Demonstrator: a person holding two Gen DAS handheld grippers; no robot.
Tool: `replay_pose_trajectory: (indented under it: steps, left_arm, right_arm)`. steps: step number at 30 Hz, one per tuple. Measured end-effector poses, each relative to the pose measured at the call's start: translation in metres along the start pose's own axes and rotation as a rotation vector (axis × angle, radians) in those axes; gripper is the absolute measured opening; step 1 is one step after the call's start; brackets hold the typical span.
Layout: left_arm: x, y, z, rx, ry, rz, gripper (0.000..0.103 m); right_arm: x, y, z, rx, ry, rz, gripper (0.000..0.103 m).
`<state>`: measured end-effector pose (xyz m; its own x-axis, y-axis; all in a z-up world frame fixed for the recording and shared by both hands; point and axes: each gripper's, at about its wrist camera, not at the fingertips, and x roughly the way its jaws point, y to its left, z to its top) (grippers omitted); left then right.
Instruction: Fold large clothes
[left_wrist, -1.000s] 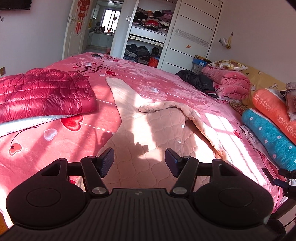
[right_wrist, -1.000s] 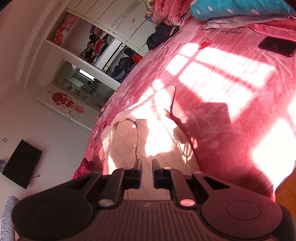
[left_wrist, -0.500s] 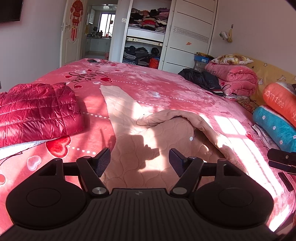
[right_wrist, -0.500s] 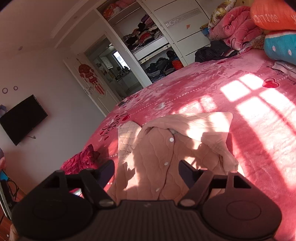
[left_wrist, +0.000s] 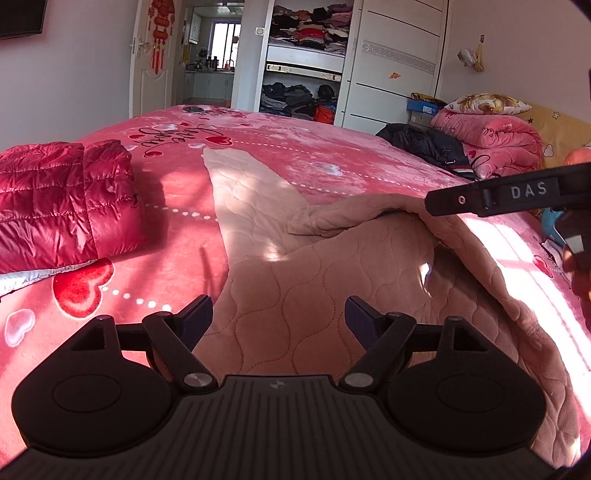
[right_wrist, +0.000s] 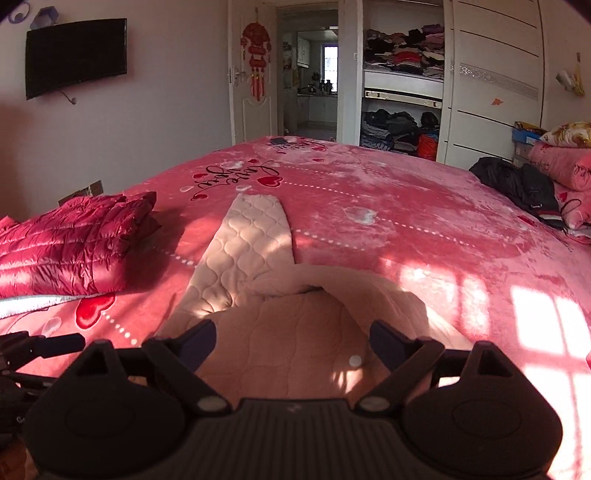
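Observation:
A peach-pink quilted jacket (left_wrist: 295, 280) lies spread on the pink bedspread (left_wrist: 332, 155). One sleeve (right_wrist: 251, 236) stretches away from me and the other is folded over the body. My left gripper (left_wrist: 279, 317) hovers low over the jacket's near left part, its jaws opening with only cloth below them. My right gripper (right_wrist: 293, 338) is above the jacket's near middle, by a white button (right_wrist: 355, 360), jaws also opening and holding nothing. A finger (left_wrist: 491, 194) of the right gripper shows at the right of the left wrist view.
A folded red down jacket (left_wrist: 62, 199) lies left of the garment. Black clothing (left_wrist: 424, 147) and rolled pink quilts (left_wrist: 498, 140) sit at the far right. A dark phone (left_wrist: 194, 109) lies near the bed's far edge. An open wardrobe (right_wrist: 402, 92) stands behind.
The right gripper rolled upright and swung left over the jacket, its jaws going from nearly shut to wide. The left gripper sank closer to the cloth and widened.

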<state>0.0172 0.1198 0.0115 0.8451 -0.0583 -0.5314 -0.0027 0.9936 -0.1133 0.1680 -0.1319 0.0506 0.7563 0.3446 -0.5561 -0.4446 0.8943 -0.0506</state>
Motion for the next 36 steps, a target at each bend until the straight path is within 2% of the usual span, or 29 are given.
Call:
replay_pose_trajectory:
  steps: [7,11,12,13,14,18,20,21,22,25,29,32,36]
  left_arm:
    - [0.018,0.015,-0.019,-0.017,0.046,-0.031,0.098]
    - [0.021,0.02,-0.023,-0.026,0.049,-0.059,0.099]
    - [0.021,0.021,-0.023,-0.03,0.047,-0.062,0.099]
    - [0.021,0.022,-0.024,-0.038,0.049,-0.07,0.099]
    - [0.022,0.024,-0.023,-0.045,0.052,-0.082,0.099]
    - [0.021,0.023,-0.031,-0.043,0.066,-0.113,0.1]
    - [0.021,0.022,-0.035,-0.041,0.073,-0.119,0.1]
    - [0.022,0.021,-0.036,-0.038,0.072,-0.121,0.1]
    - [0.023,0.021,-0.037,-0.034,0.072,-0.121,0.101]
    - [0.024,0.02,-0.04,-0.036,0.076,-0.121,0.101]
    - [0.02,0.018,-0.043,-0.033,0.068,-0.122,0.102]
    - [0.019,0.015,-0.046,-0.027,0.066,-0.12,0.102]
    - [0.019,0.012,-0.048,-0.012,0.063,-0.116,0.103]
  right_arm:
    - [0.083,0.023,0.028,-0.287,0.097,0.014,0.091]
    - [0.125,0.037,0.033,-0.438,0.166,-0.027,0.089]
    - [0.133,0.039,0.033,-0.459,0.191,-0.027,0.087]
    - [0.142,0.039,0.032,-0.483,0.222,-0.027,0.078]
    - [0.148,0.041,0.031,-0.506,0.238,-0.031,0.075]
    - [0.169,0.038,0.028,-0.515,0.27,-0.065,0.07]
    - [0.176,0.034,0.027,-0.498,0.286,-0.088,0.05]
    - [0.177,0.033,0.026,-0.492,0.282,-0.102,0.045]
    - [0.176,0.032,0.025,-0.492,0.274,-0.122,0.033]
    - [0.167,0.027,0.025,-0.489,0.218,-0.18,0.02]
    - [0.136,0.007,0.038,-0.436,0.099,-0.294,0.017]
    - [0.096,-0.03,0.053,-0.366,-0.003,-0.442,0.017]
    - [0.032,-0.097,0.059,-0.264,-0.077,-0.656,0.017]
